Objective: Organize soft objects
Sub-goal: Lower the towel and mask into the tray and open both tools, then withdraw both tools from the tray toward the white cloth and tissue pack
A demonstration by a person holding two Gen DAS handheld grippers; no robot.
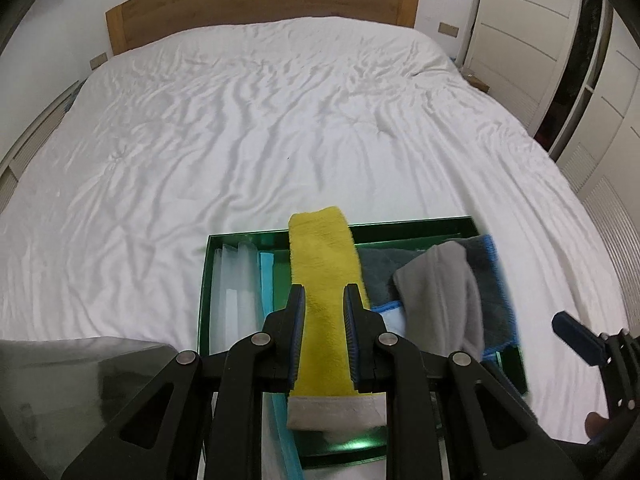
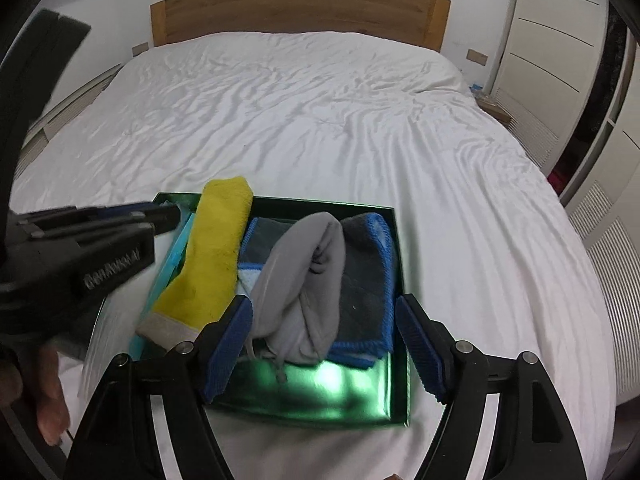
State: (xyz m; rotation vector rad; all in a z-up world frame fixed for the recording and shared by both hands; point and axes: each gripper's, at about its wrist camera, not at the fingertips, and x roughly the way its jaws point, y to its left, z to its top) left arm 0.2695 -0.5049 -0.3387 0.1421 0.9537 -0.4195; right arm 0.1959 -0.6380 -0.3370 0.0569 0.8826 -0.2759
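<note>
Left wrist view: left gripper (image 1: pixel 323 296) jaws seemingly clamped on yellow towel (image 1: pixel 324 280), over green tray (image 2: pixel 394 240) on bed (image 1: pixel 240 120). Right gripper (image 2: pixel 324 312) jaws apart, nothing gripped, above grey cloth (image 2: pixel 300 280) inside tray.

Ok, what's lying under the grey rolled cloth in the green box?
Under the grey rolled cloth lies a dark cloth with blue edging, inside the green box. Anything beneath that is covered.

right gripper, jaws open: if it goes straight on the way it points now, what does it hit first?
Most likely the rolled grey cloth in the green box, which lies between the open right gripper fingers. The dark blue-edged towel sits just beside it. Depth is hard to judge.
</note>
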